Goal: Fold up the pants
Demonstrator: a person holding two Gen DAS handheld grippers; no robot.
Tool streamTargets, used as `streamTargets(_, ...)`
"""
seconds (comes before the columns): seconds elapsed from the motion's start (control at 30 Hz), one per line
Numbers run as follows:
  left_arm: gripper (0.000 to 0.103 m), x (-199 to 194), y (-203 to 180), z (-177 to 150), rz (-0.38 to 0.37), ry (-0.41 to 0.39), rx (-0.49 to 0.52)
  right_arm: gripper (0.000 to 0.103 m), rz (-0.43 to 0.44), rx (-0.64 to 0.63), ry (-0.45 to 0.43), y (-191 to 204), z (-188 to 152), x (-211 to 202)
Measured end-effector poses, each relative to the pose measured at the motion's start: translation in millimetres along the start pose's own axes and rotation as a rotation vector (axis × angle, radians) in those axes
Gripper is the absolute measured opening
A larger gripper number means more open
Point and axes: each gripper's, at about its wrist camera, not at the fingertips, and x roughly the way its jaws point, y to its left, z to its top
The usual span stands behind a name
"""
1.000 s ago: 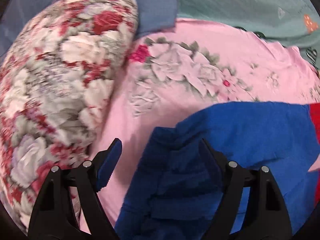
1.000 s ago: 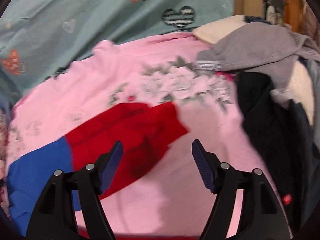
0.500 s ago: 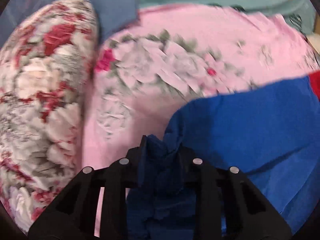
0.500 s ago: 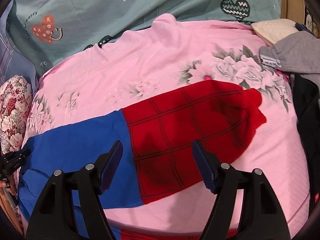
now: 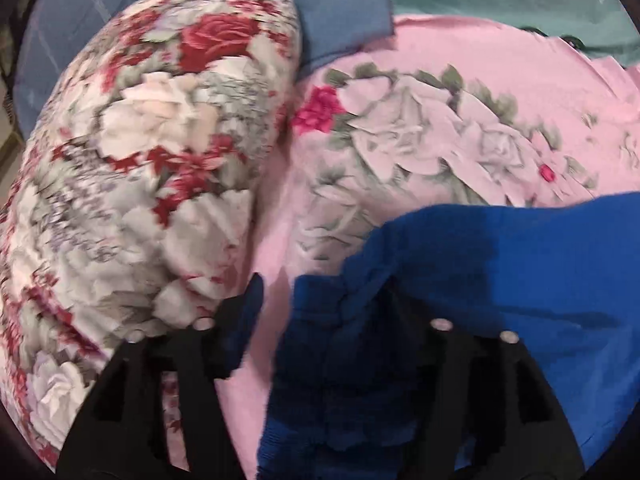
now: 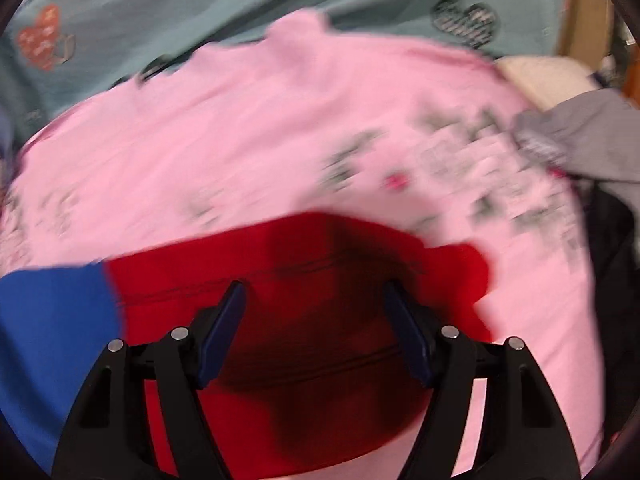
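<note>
Left tool just reopened, spread over bunched blue waistband of pants; right tool spread, just narrowing, above red leg, nothing pinched.

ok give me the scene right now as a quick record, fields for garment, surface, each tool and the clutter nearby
garment: blue and red pants, lying on the bed
surface: pink floral bedsheet
left tool: just reopened, bunched blue end between its fingers, not pinched
right tool: open over the red end, jaws closing slightly
left side: floral pillow
right side: grey garment
</note>
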Motion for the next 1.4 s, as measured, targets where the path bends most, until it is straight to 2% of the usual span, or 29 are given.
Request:
streamTargets(0.03, 0.069, -8, 6, -1, -0.007, -0.011, -0.024, 0.066, 0.056, 0.021, -0.023, -10, 4, -5)
streamTargets(0.1, 0.079, -24, 15, -3, -0.031, -0.034, -0.051, 0.066, 0.141, 0.053, -0.043, -23, 9, -13)
streamTargets(0.2, 0.088, -54, 22, -11, -0.058, -0.099, -0.061, 0.067, 0.128, -0.077, -0.036, -11, 18, -17)
streamTargets(0.27, 0.089, -68, 22, -23, -0.066, -0.106, -0.052, 0.067, 0.128, -0.119, -0.055, -8, 23, -21)
streamTargets(0.3, 0.089, -72, 24, -29, -0.075, -0.1, -0.054, 0.067, 0.174, -0.101, -0.066, -14, 26, -25)
streamTargets(0.37, 0.089, -80, 27, -46, -0.089, -0.081, -0.07, 0.067, 0.357, -0.019, -0.052, -34, 29, -28)
streamTargets(0.4, 0.089, -79, 27, -51, -0.093, -0.073, -0.077, 0.067, 0.385, 0.011, -0.04, -38, 31, -28)
streamTargets(0.47, 0.089, -78, 29, -62, -0.091, -0.053, -0.09, 0.067, 0.239, -0.049, -0.056, -40, 32, -25)
streamTargets(0.53, 0.089, -75, 30, -69, -0.094, -0.039, -0.099, 0.067, 0.117, -0.191, -0.029, -27, 28, -10)
streamTargets(0.6, 0.089, -71, 31, -72, -0.095, -0.019, -0.117, 0.067, 0.143, -0.225, 0.063, -20, 23, 12)
streamTargets(0.67, 0.089, -68, 32, -71, -0.101, -0.014, -0.12, 0.064, 0.145, -0.269, 0.097, -12, 17, 24)
streamTargets(0.7, 0.089, -68, 32, -71, -0.095, -0.015, -0.118, 0.041, 0.128, -0.292, 0.091, -8, 16, 27)
streamTargets(0.73, 0.089, -68, 31, -71, -0.083, -0.021, -0.114, 0.012, 0.153, -0.275, 0.081, -7, 19, 26)
streamTargets(0.77, 0.089, -69, 31, -71, -0.074, -0.027, -0.112, 0.01, 0.161, -0.221, 0.079, -10, 25, 24)
streamTargets(0.83, 0.089, -68, 31, -68, -0.065, -0.035, -0.118, 0.01, 0.112, -0.146, -0.027, -18, 37, 11)
streamTargets(0.9, 0.089, -64, 31, -66, -0.063, -0.032, -0.121, 0.014, 0.016, -0.127, -0.071, -18, 42, 13)
streamTargets(0.93, 0.089, -61, 29, -65, -0.062, -0.024, -0.112, 0.023, -0.033, -0.16, -0.021, -14, 39, 28)
streamTargets(0.97, 0.089, -61, 29, -65, -0.061, -0.023, -0.106, 0.04, -0.079, -0.21, 0.006, -7, 34, 38)
streamTargets(1.0, 0.089, -62, 29, -64, -0.061, -0.025, -0.097, 0.057, -0.141, -0.253, -0.033, -2, 31, 33)
streamTargets(1.03, 0.089, -64, 28, -65, -0.061, -0.033, -0.083, 0.058, -0.21, -0.291, -0.024, 2, 32, 30)
streamTargets(1.13, 0.089, -73, 30, -66, -0.065, -0.057, -0.057, 0.058, -0.145, -0.201, -0.085, -2, 28, -10)
streamTargets(1.17, 0.089, -75, 31, -66, -0.075, -0.059, -0.057, 0.058, -0.111, -0.205, -0.111, 3, 23, -26)
streamTargets(1.2, 0.089, -76, 31, -67, -0.092, -0.058, -0.057, 0.058, -0.04, -0.224, -0.128, 10, 17, -39)
streamTargets(1.23, 0.089, -76, 30, -68, -0.12, -0.052, -0.058, 0.058, 0.102, -0.25, -0.107, 26, 9, -47)
streamTargets(1.3, 0.089, -72, 26, -68, -0.125, -0.033, -0.05, 0.058, 0.278, -0.31, -0.011, 47, -6, -47)
streamTargets(1.33, 0.089, -63, 24, -68, -0.098, -0.009, -0.051, 0.058, 0.32, -0.339, 0.036, 59, -17, -43)
streamTargets(1.4, 0.093, -50, 23, -68, -0.074, 0.025, -0.061, 0.057, 0.31, -0.371, 0.1, 70, -29, -29)
